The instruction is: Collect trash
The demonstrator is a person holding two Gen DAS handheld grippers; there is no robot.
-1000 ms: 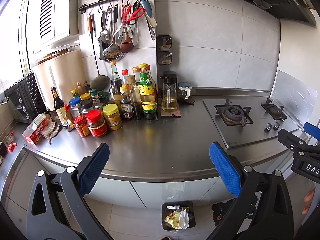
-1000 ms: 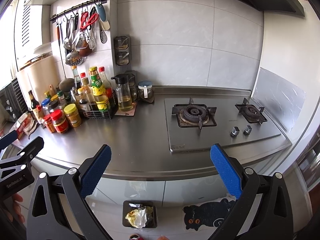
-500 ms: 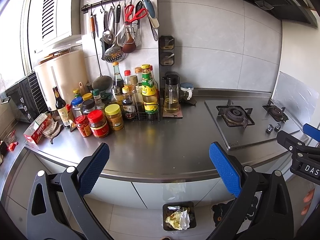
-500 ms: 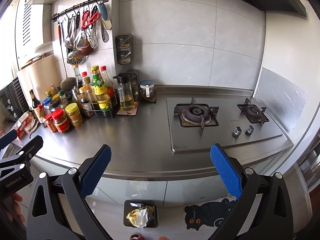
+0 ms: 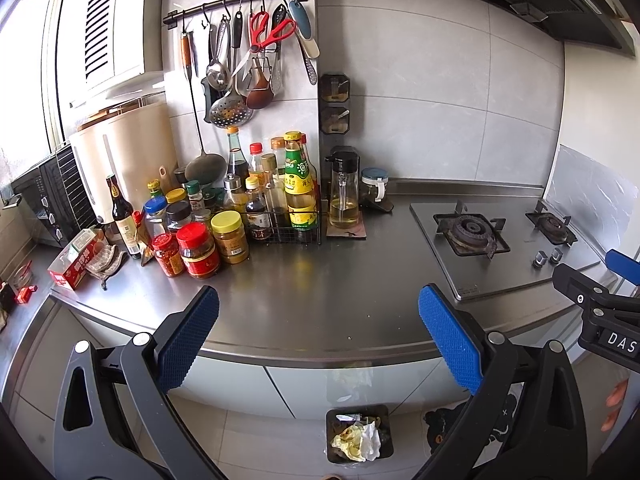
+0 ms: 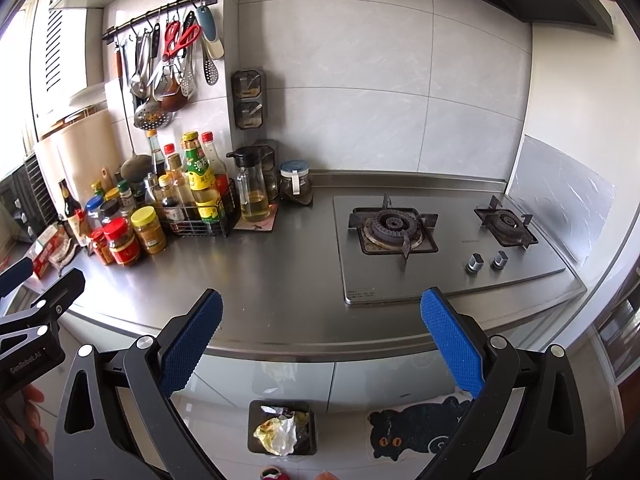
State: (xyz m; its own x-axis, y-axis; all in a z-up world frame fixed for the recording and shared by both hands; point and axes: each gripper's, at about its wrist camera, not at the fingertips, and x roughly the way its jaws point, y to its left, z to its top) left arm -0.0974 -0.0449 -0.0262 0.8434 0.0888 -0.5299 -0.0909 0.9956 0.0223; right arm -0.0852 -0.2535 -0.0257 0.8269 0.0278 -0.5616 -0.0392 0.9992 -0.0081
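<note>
Wrist views show left gripper (image 5: 319, 336) and right gripper (image 6: 321, 336) level above the countertop (image 5: 320, 292), jaws apart, empty.

Stainless counter (image 5: 304, 300): jar and bottle cluster (image 5: 200, 240) far left, wire rack (image 5: 284, 224) of bottles beside, oil dispenser (image 5: 343, 196) on mat, gas hob (image 6: 436, 244) right. Floor (image 6: 344, 432): trash bin (image 6: 282, 426) holding crumpled paper, cat mat (image 6: 416, 428) right.

"DAS" on right claw (image 5: 612, 292); "GenRobot.AI" on left claw (image 6: 24, 312).
</note>
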